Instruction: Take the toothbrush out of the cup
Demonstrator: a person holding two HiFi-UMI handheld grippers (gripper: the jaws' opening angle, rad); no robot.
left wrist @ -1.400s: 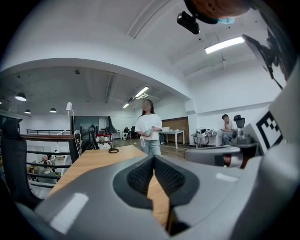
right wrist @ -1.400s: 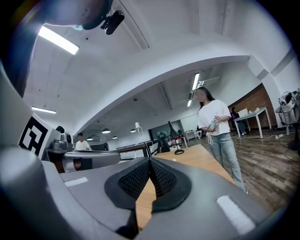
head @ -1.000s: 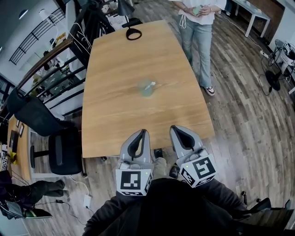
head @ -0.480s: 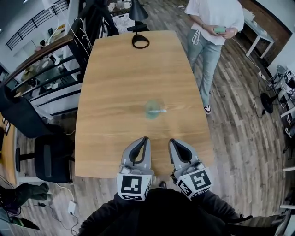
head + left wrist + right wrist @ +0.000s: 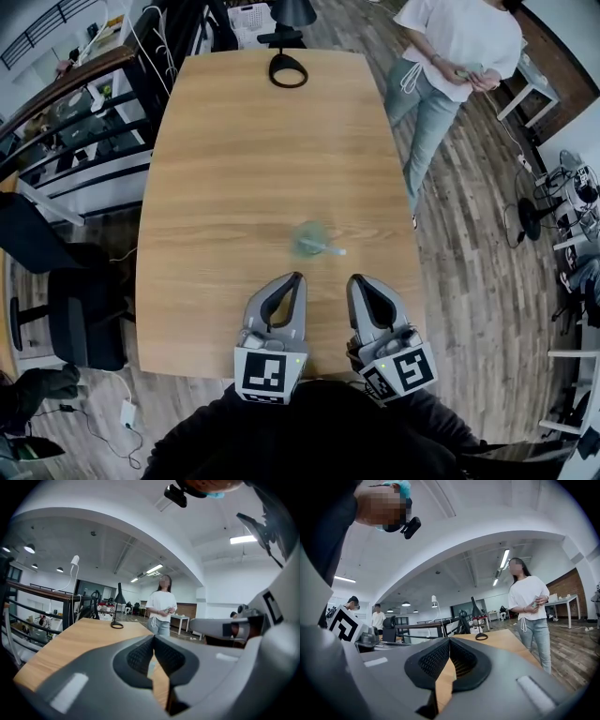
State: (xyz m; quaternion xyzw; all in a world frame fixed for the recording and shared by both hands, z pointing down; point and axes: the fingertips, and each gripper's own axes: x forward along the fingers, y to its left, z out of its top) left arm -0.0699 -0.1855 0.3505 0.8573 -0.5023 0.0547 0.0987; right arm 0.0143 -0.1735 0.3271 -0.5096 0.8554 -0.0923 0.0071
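While the left tool (image 5: 294, 277) and right tool (image 5: 357, 278) hover side by side over the near edge of the table (image 5: 234, 169), each has its jaws pressed together with nothing between them. The cup (image 5: 307, 238) stands near them at twelve o'clock, touching neither, and the toothbrush (image 5: 328, 248) sits in it, leaning toward four o'clock. A person (image 5: 450, 56) stands at two o'clock.

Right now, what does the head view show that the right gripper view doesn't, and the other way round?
Only the head view: the green cup with the toothbrush in it, and a black chair. Only the right gripper view: ceiling lights, and the right gripper close up, its ribbed pads together with nothing between them. Both: the wooden table, the black lamp base and a person in a white shirt.
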